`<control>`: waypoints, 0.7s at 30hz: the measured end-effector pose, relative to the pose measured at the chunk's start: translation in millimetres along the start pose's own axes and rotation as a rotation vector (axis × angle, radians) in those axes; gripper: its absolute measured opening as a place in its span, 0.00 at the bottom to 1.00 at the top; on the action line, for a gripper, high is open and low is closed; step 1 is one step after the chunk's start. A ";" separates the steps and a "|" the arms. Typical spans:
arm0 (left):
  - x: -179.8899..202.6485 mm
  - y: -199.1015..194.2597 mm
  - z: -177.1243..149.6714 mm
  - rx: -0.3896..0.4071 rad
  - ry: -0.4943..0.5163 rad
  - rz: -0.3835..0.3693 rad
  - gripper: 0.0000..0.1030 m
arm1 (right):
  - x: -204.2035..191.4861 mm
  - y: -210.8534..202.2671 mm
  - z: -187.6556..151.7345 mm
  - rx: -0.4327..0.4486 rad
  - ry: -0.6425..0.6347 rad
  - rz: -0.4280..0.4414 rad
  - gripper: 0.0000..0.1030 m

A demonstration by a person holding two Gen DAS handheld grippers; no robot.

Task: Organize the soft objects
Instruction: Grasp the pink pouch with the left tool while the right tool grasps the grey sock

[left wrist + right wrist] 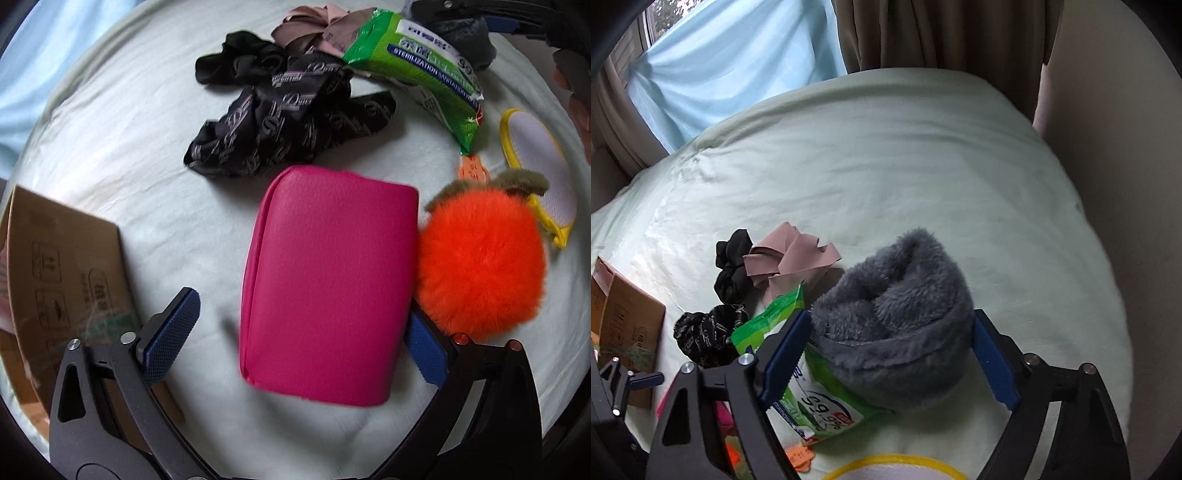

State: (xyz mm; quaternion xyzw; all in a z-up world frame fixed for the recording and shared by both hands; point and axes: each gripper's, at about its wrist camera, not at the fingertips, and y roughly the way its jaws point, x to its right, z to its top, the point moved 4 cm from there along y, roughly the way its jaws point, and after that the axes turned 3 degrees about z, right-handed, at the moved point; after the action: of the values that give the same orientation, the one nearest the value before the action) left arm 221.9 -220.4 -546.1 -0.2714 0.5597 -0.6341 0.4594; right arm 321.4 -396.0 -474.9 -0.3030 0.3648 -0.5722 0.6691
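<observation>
One pink pouch (325,284) (smooth, rectangular) btwn claw (299,336) fingers.

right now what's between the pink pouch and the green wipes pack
In the left wrist view, a crumpled black printed cloth lies between the pink pouch and the green wipes pack, its far edge running up to the pack.

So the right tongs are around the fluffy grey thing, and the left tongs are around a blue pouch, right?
Not quite: the pouch between the left tongs is pink, not blue, as the left wrist view shows. The right tongs do straddle the fluffy grey thing.
</observation>
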 end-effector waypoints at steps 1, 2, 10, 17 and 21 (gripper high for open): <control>0.1 1.5 2.1 0.006 0.005 0.000 0.91 | 0.0 2.0 0.0 -0.001 0.008 0.006 0.81; 0.2 2.0 4.0 0.017 0.010 -0.006 0.90 | 1.0 3.3 0.1 -0.001 0.015 0.009 0.81; 2.0 7.7 20.9 0.029 0.041 -0.073 0.57 | 6.1 6.6 2.0 -0.018 0.049 0.014 0.60; -7.2 -2.7 22.2 0.038 0.038 -0.090 0.46 | 1.8 -1.3 2.0 -0.030 0.044 -0.008 0.43; -17.8 -15.6 22.0 0.043 0.039 -0.068 0.43 | 4.4 -12.0 2.3 -0.030 0.091 -0.001 0.41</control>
State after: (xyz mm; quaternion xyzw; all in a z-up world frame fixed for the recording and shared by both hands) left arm 244.1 -215.6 -523.1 -0.2679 0.5453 -0.6665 0.4321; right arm 317.1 -402.3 -464.4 -0.2866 0.4033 -0.5801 0.6471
